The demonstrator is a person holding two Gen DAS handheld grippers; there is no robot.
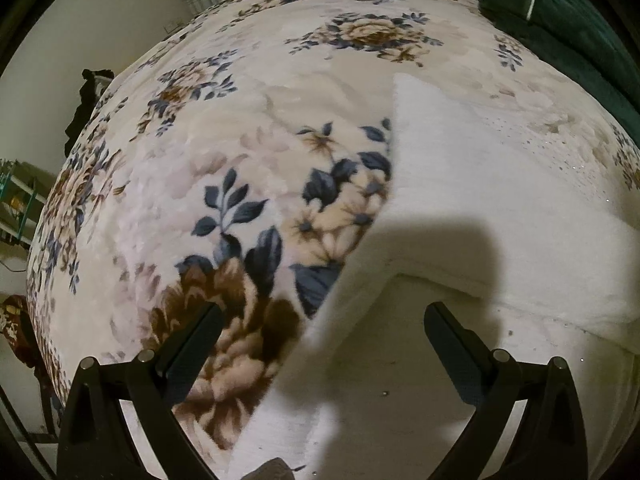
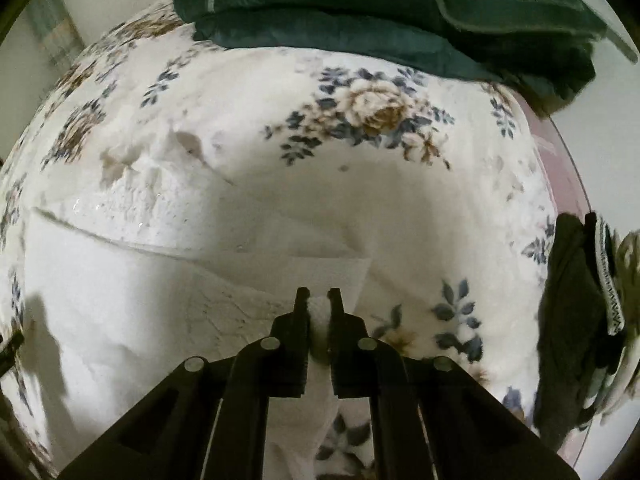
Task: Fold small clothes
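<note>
A white garment (image 1: 480, 208) lies spread on the floral blanket (image 1: 200, 168), with a fold edge running across it. My left gripper (image 1: 324, 320) is open and empty, its fingers straddling the garment's near left edge just above it. In the right wrist view the same white garment (image 2: 140, 288) fills the lower left, with a sparkly textured part farther back. My right gripper (image 2: 318, 300) is shut on a bunched edge of the white garment, which shows between the fingers.
Dark green folded cloth (image 2: 380, 8) lies at the far side of the bed, and shows in the left wrist view (image 1: 560, 12) too. A dark garment with patterned trim (image 2: 580, 320) lies at the right. A dark item (image 1: 86, 100) hangs off the bed's left edge.
</note>
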